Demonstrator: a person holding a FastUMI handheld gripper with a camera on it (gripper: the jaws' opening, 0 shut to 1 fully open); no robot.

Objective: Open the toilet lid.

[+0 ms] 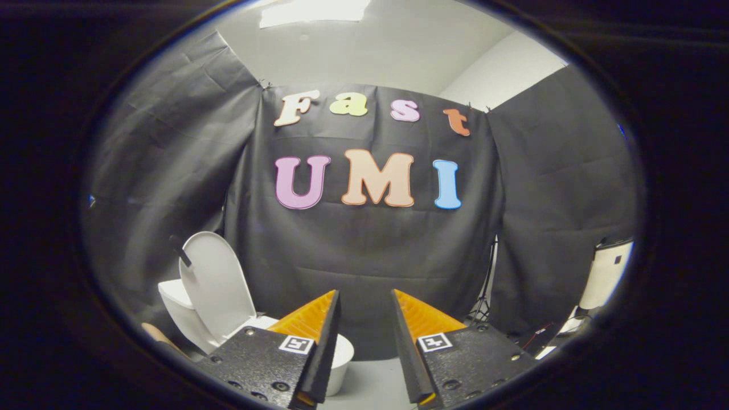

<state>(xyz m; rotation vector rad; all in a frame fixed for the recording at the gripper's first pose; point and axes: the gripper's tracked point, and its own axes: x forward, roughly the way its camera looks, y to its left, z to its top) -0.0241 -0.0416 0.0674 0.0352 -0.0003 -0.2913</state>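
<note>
A white toilet (342, 356) stands low to the left of my fingers, its bowl partly hidden behind the left finger. Its white lid (216, 285) is raised, standing nearly upright and leaning back against the white tank (173, 293). A small dark tab (181, 250) sticks out from the lid's upper left edge. My gripper (364, 299) is open, with nothing between its fingers, held above and to the right of the toilet and apart from the lid.
Black cloth walls close the booth behind and on both sides. A white appliance (606, 273) stands at the far right, with a stand's legs and cables (484, 310) on the pale floor (370, 387) near it. A tan rounded object (156, 336) lies left of the toilet.
</note>
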